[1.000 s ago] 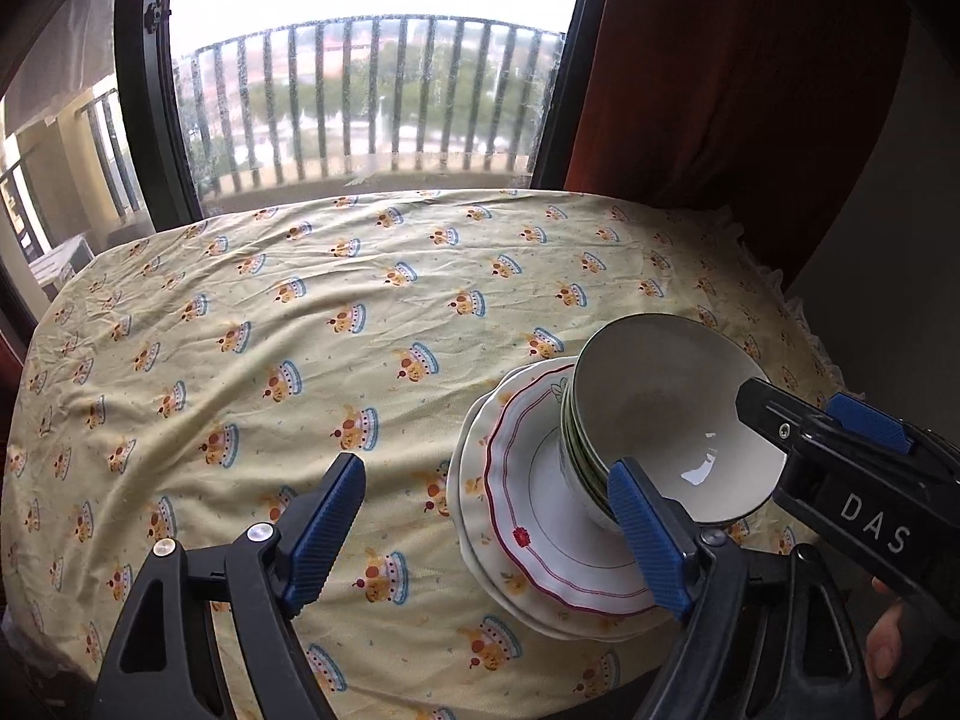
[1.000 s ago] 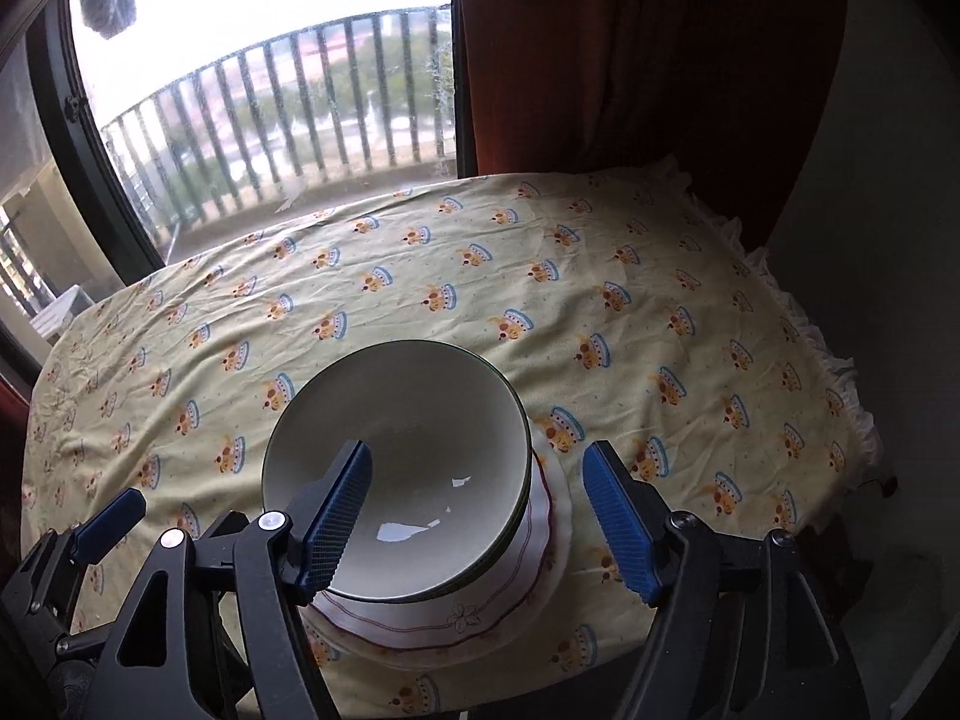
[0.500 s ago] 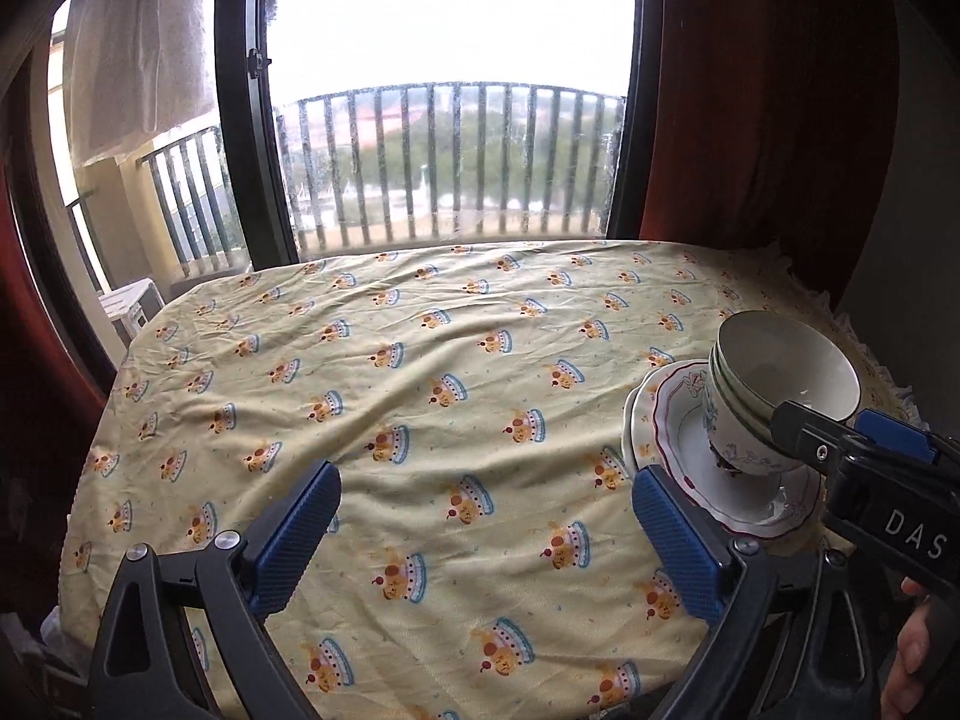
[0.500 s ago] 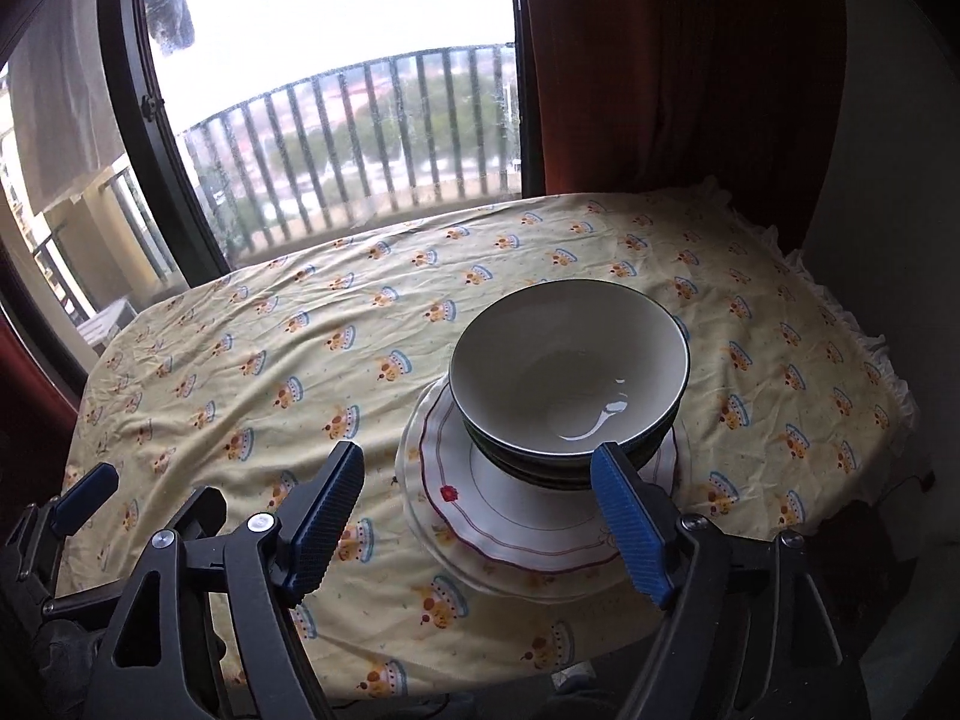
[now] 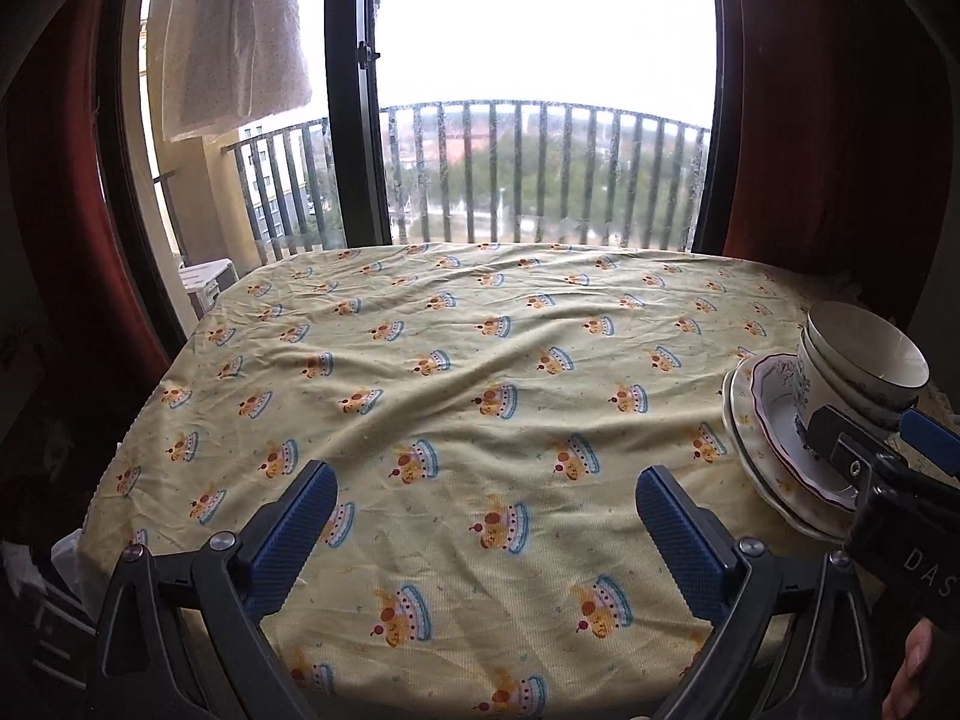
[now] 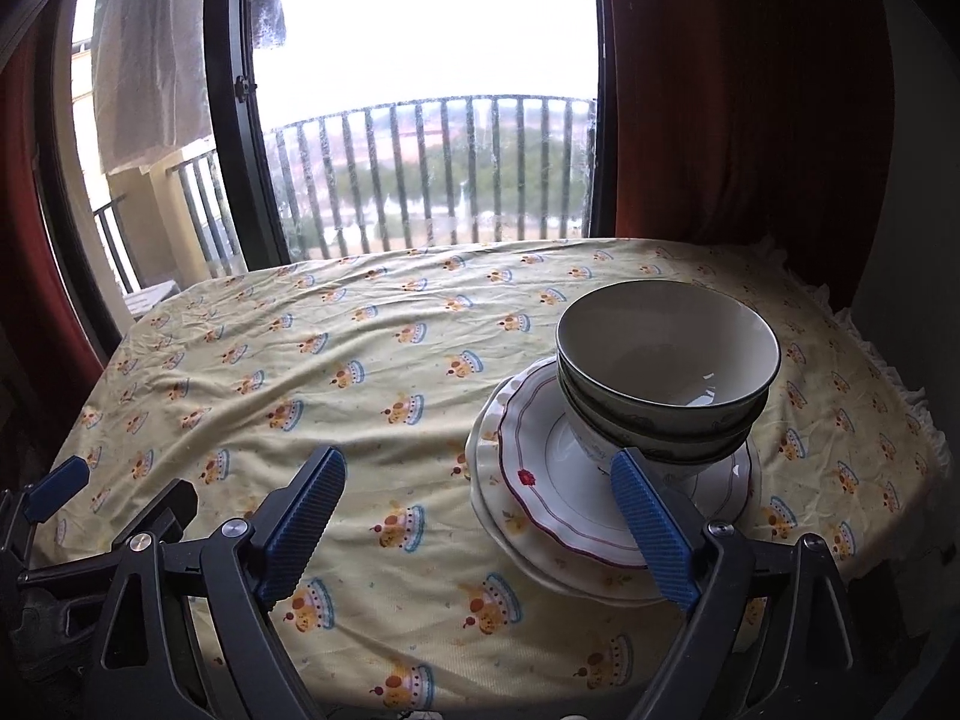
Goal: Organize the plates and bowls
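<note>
A stack of white bowls (image 6: pixel 666 372) with dark rims sits nested on a stack of red-rimmed plates (image 6: pixel 540 468) at the right front of the table. The stack also shows at the right edge of the left wrist view, bowls (image 5: pixel 858 360) on plates (image 5: pixel 774 420). My right gripper (image 6: pixel 480 522) is open and empty, pulled back at the table's front, its right finger in front of the plates. My left gripper (image 5: pixel 480 534) is open and empty over the front middle of the cloth. The right gripper's body partly hides the plates in the left wrist view.
The table wears a yellow cloth (image 5: pixel 456 372) printed with cake motifs. A window with a balcony railing (image 5: pixel 540 174) stands behind the table, red curtains (image 6: pixel 738 90) at the right. The table's front edge is just below both grippers.
Both grippers have drawn back and up from the stack. The bowl stack, between the right gripper's fingers a second ago, now stands free on the plates, farther off to the right.
</note>
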